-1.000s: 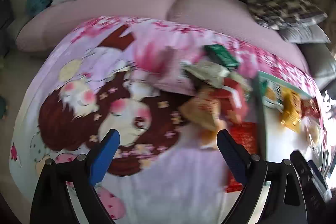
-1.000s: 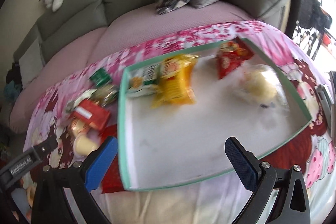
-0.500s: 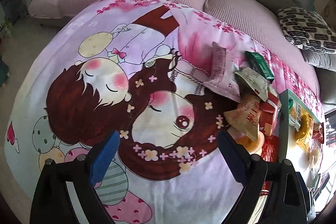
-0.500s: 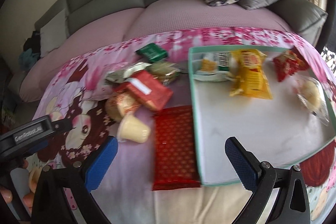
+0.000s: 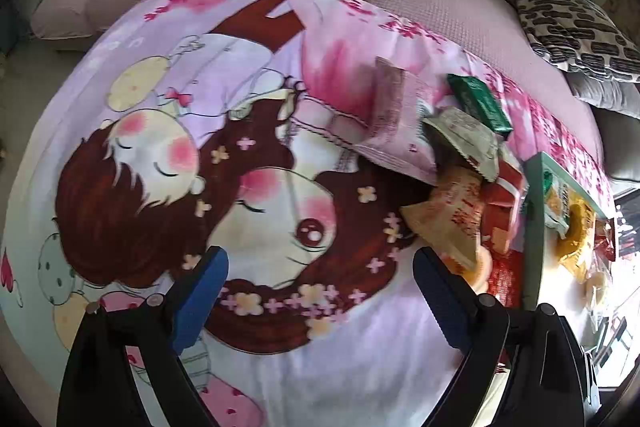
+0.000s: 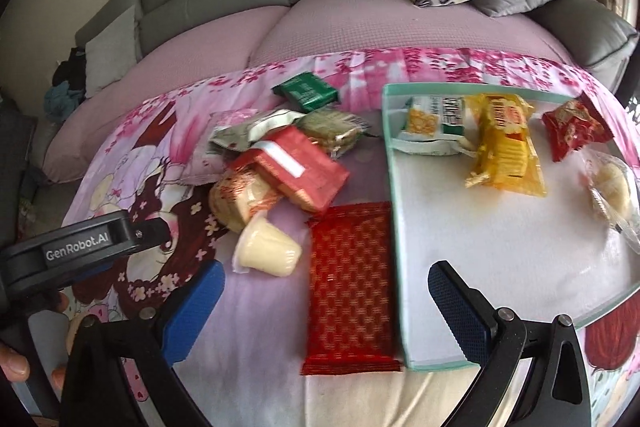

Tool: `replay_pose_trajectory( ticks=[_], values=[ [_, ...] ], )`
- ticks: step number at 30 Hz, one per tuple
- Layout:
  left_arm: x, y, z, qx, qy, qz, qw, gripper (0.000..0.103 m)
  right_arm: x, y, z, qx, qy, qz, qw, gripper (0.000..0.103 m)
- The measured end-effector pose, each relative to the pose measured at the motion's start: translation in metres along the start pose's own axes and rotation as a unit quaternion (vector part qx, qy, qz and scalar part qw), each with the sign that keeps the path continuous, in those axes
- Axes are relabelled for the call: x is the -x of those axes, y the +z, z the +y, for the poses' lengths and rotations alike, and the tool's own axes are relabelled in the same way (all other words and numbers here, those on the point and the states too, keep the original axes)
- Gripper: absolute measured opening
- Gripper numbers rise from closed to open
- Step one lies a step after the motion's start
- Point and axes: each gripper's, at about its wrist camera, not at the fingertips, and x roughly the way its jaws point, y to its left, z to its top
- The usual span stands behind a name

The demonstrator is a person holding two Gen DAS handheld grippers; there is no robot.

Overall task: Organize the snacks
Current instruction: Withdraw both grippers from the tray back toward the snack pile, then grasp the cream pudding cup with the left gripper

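Lying between wide-open, empty right tool [image 6: 326, 311] tips, red wafer pack [image 6: 349, 287], left tool [image 5: 320, 301] likewise

Snack pile [image 6: 280, 163] left of tray [image 6: 396, 227]

Left wrist view looks down over cartoon cloth, tray [image 5: 534, 227] at far right. Right wrist view faces the tray [image 6: 394, 211] closely. Both share the snack pile [image 6: 280, 163] left of it.
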Motion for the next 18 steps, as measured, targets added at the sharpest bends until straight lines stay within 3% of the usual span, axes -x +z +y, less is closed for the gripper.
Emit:
replay_pose_trajectory(
  ticks=[13, 18],
  values=[
    [-0.018, -0.006, -0.058, -0.066, -0.045, 0.03, 0.9964, 0.094, 0.012, 0.007, -0.064, -0.056, -0.062, -0.013, 0.996, 0.103],
    [-0.025, -0.011, -0.083, -0.107, -0.037, 0.033, 0.993, 0.094, 0.018, 0.008, -0.09, -0.09, -0.072, -0.017, 0.993, 0.103]
  ],
)
